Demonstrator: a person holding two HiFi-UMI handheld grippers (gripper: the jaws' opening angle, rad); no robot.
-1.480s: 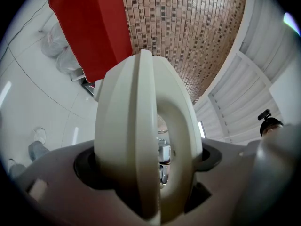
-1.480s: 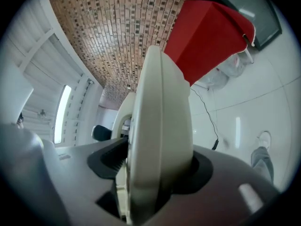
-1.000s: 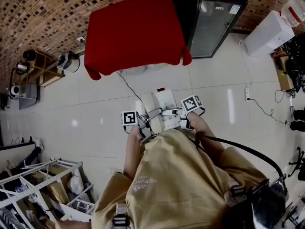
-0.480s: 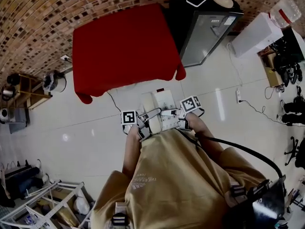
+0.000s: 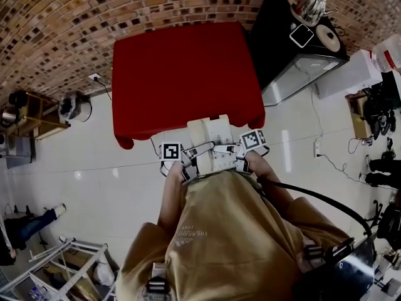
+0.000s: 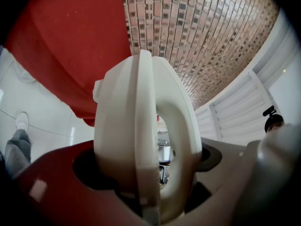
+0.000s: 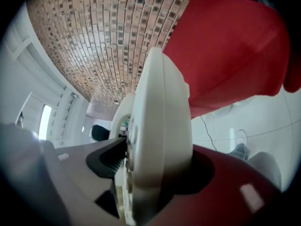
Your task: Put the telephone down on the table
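Observation:
A cream telephone [image 5: 212, 138] hangs between both grippers in front of the person's chest, at the near edge of the red-clothed table [image 5: 182, 68]. My left gripper [image 5: 192, 160] is shut on its left side and my right gripper [image 5: 234, 157] is shut on its right side. In the left gripper view the telephone [image 6: 136, 135] fills the middle, clamped by my left gripper [image 6: 150, 192] between a red jaw and a grey jaw. The right gripper view shows the telephone [image 7: 157, 135] edge-on in my right gripper [image 7: 150, 187], with the red table [image 7: 230, 51] behind it.
A black cabinet [image 5: 294, 55] with a metal kettle [image 5: 308, 2] stands right of the table, a white box [image 5: 351, 74] beyond it. A power strip [image 5: 317, 148] and cables lie on the tiled floor. A wooden shelf [image 5: 31, 118] and a metal rack [image 5: 56, 268] stand at left.
The person has walked toward the red table with the telephone held in both grippers. The table now lies right in front of the telephone, and the cabinet has shifted to the right.

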